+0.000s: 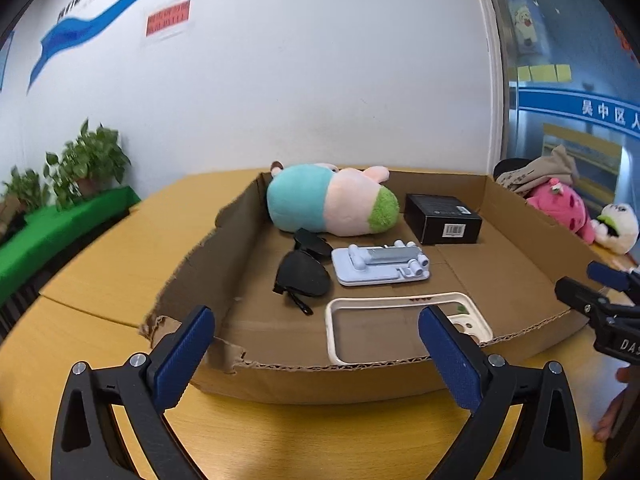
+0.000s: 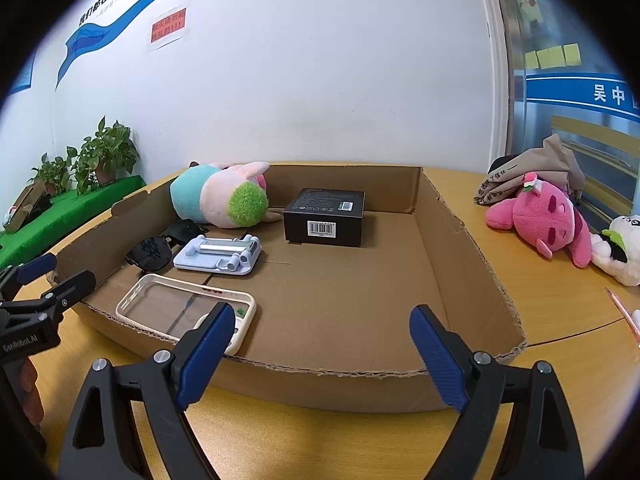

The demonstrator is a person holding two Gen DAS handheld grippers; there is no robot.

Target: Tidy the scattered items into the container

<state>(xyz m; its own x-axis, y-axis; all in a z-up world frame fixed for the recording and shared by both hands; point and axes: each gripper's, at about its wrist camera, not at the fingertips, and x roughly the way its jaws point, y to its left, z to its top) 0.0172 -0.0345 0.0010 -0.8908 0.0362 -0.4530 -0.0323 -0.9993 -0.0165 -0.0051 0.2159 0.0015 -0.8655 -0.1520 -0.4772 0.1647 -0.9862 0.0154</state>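
A shallow cardboard tray (image 1: 304,376) (image 2: 472,236) lies on the wooden table. In it are a teal, pink and green plush (image 1: 332,200) (image 2: 220,196), a black box (image 1: 442,218) (image 2: 326,216), black sunglasses (image 1: 304,270) (image 2: 154,254), a pale blue phone stand (image 1: 380,266) (image 2: 218,256) and a cream phone case (image 1: 404,326) (image 2: 184,308). My left gripper (image 1: 316,354) hangs open just before the tray's near wall, nothing between its fingers. My right gripper (image 2: 322,354) is open and empty at the near wall too, and shows at the right edge (image 1: 600,292).
Outside the tray at the right lie a pink plush (image 2: 544,216) (image 1: 560,206), a white plush (image 2: 620,248) (image 1: 616,226) and a beige cloth bag (image 2: 532,168). A pink pen (image 2: 624,312) lies near the table's right edge. Potted plants (image 2: 104,156) stand on a green shelf at the left.
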